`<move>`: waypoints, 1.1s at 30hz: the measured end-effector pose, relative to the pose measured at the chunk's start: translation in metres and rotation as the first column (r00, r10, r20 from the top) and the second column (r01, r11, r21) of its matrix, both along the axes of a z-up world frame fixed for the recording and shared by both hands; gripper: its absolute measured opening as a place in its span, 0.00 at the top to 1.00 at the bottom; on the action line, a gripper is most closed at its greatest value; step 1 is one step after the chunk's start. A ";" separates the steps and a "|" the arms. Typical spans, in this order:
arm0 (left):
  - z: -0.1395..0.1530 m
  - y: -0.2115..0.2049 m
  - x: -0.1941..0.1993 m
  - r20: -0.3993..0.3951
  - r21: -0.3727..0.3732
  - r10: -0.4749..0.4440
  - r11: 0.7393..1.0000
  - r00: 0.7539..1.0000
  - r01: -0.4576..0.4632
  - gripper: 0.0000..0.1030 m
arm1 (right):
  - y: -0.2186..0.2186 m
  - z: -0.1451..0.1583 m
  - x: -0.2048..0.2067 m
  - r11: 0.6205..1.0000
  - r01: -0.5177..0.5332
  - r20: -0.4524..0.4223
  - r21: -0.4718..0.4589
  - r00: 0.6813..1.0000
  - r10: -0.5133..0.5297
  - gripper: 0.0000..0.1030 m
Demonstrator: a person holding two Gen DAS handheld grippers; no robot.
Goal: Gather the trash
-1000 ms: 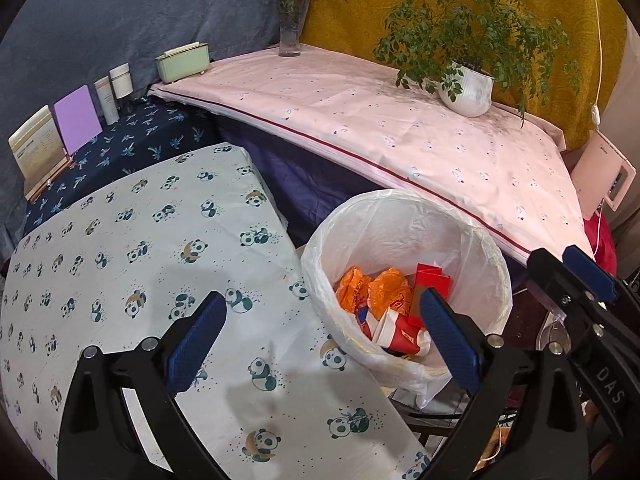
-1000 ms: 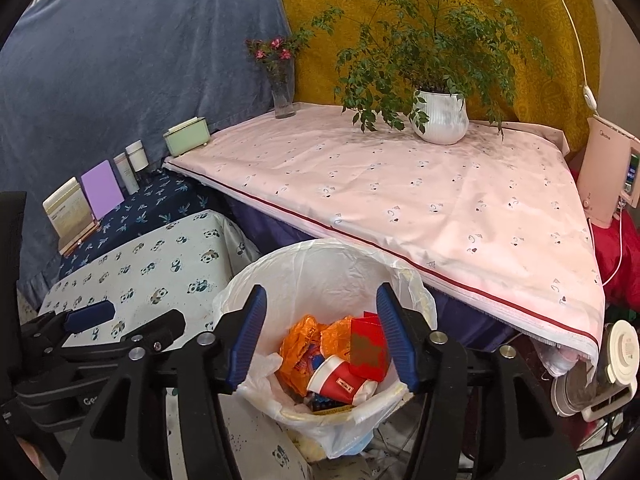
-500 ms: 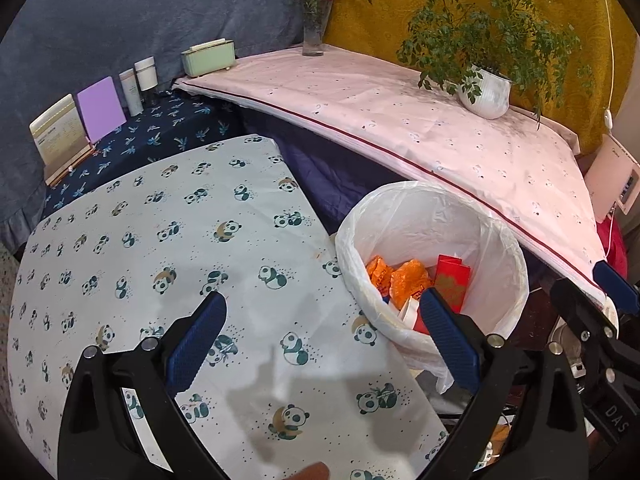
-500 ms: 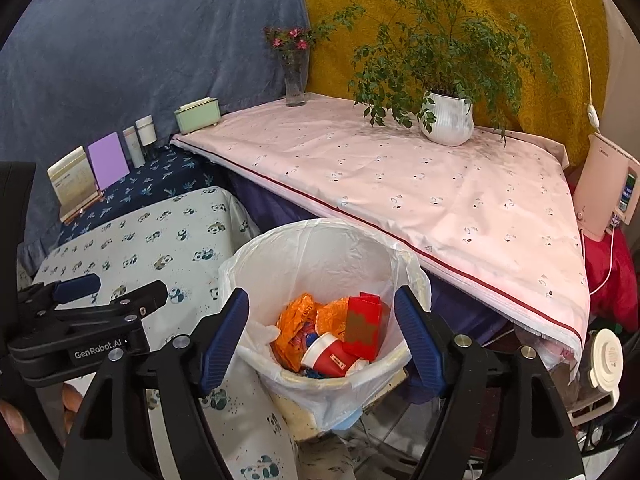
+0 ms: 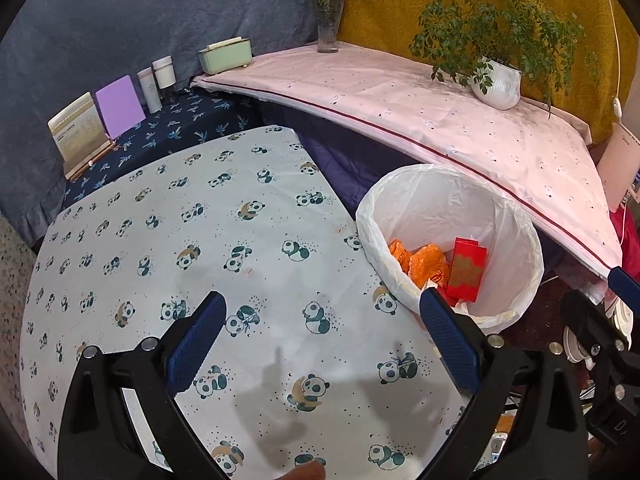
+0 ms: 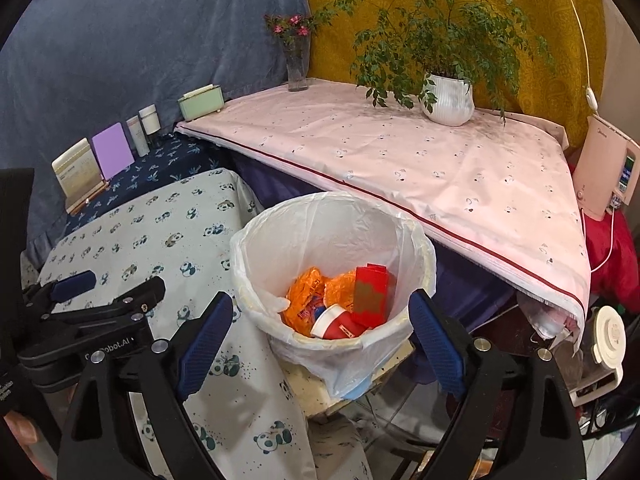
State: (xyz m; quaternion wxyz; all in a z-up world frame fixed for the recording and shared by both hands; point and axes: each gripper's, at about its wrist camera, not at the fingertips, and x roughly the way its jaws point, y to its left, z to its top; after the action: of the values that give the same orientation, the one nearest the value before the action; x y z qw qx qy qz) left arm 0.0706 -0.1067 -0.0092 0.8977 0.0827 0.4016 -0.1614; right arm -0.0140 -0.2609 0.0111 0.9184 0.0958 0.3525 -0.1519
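A bin lined with a white bag [image 5: 500, 216] [image 6: 320, 232] stands by the right edge of the panda-print table [image 5: 200, 240] [image 6: 160, 232]. Inside lie orange wrappers [image 5: 420, 260] [image 6: 308, 292], a red box [image 5: 466, 272] [image 6: 370, 292] and a red and white cup [image 6: 334, 324]. My left gripper [image 5: 324, 328] is open and empty above the table, left of the bin. My right gripper [image 6: 320, 336] is open and empty, held over the bin's near rim. The left gripper also shows in the right wrist view [image 6: 108, 288].
A pink-clothed table [image 5: 400, 100] [image 6: 400, 152] behind the bin carries a potted plant [image 5: 496, 84] [image 6: 448, 100], a flower vase [image 5: 328, 32] and a green box [image 5: 226, 56]. Cards and small bottles [image 5: 156, 80] stand on a dark blue cloth. A pink appliance [image 6: 608, 168] stands at right.
Both grippers have pulled back and up from the bin. The left one moved left over the panda table; the right gripper has opened wider. The trash lies still.
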 end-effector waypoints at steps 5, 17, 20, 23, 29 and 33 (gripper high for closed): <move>-0.005 0.001 -0.001 -0.012 0.006 0.003 1.000 1.000 -0.003 0.10 | -0.001 -0.008 -0.002 1.000 0.002 -0.023 -0.015 1.000 -0.002 0.06; -0.012 0.000 -0.001 -0.025 0.019 0.003 1.000 1.000 -0.002 0.10 | 0.002 -0.015 -0.004 0.999 -0.003 -0.040 -0.032 0.999 0.001 0.06; -0.014 -0.001 -0.001 -0.030 0.023 0.003 1.000 1.000 -0.003 0.10 | 0.001 -0.016 -0.004 1.000 -0.002 -0.044 -0.031 0.999 0.000 0.06; -0.015 0.000 -0.001 -0.034 0.027 0.005 1.000 0.999 -0.004 0.10 | 0.001 -0.017 -0.003 1.000 -0.002 -0.047 -0.031 0.999 0.000 0.06; -0.015 -0.001 -0.002 -0.033 0.029 0.001 1.000 0.999 0.000 0.10 | 0.002 -0.018 -0.003 0.999 -0.003 -0.054 -0.033 0.999 0.001 0.06; -0.016 -0.002 -0.002 -0.035 0.032 -0.006 0.999 0.999 0.007 0.10 | 0.004 -0.020 -0.002 0.999 -0.011 -0.061 -0.041 0.998 0.008 0.06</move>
State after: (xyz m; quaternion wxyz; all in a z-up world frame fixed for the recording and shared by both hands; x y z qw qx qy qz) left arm 0.0682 -0.1085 -0.0248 0.8886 0.0955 0.4193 -0.1594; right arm -0.0164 -0.2566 -0.0089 0.9098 0.0705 0.3774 -0.1575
